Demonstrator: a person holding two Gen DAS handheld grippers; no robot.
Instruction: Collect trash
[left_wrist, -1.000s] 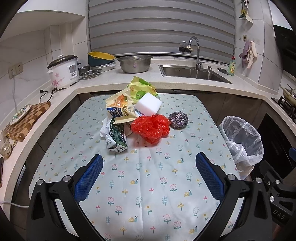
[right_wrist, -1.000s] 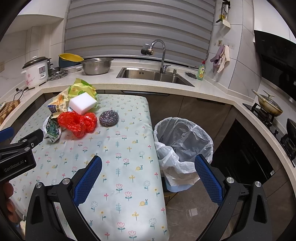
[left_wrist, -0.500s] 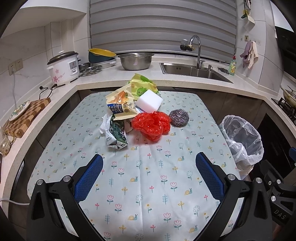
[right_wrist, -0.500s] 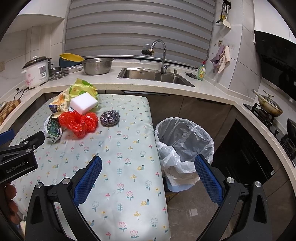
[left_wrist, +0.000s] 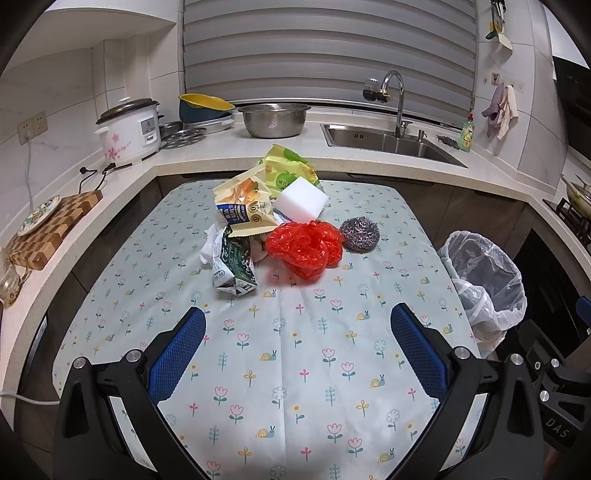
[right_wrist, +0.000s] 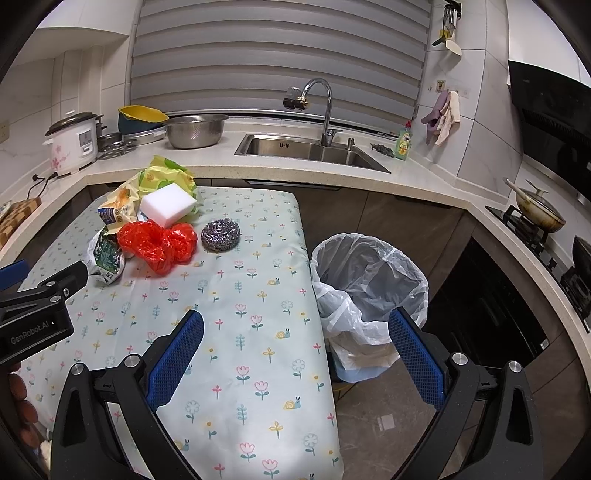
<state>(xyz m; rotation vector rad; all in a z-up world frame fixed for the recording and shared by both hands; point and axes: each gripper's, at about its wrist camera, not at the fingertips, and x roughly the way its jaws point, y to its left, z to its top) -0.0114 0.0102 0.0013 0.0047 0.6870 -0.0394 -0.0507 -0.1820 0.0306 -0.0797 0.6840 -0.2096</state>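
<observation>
A trash pile lies at the far middle of the flowered table (left_wrist: 295, 369): a red plastic bag (left_wrist: 304, 247), a crushed green carton (left_wrist: 234, 266), a yellow snack wrapper (left_wrist: 243, 201), a green apple wrapper (left_wrist: 290, 171), a white sponge block (left_wrist: 301, 201) and a steel scourer (left_wrist: 360, 234). A bin lined with a clear bag (right_wrist: 369, 273) stands on the floor right of the table. My left gripper (left_wrist: 295, 350) is open and empty, short of the pile. My right gripper (right_wrist: 295, 354) is open and empty over the table's right edge, beside the bin.
The counter behind holds a rice cooker (left_wrist: 129, 131), bowls (left_wrist: 275, 120), a sink with tap (left_wrist: 391, 142) and a chopping board (left_wrist: 48, 227). A stove with a pan (right_wrist: 539, 214) is at the right. The left gripper's body (right_wrist: 37, 310) shows at the right view's left.
Both views have shifted slightly: the pile sits a little nearer and lower in the left view. Nothing was grasped; both grippers stay open.
</observation>
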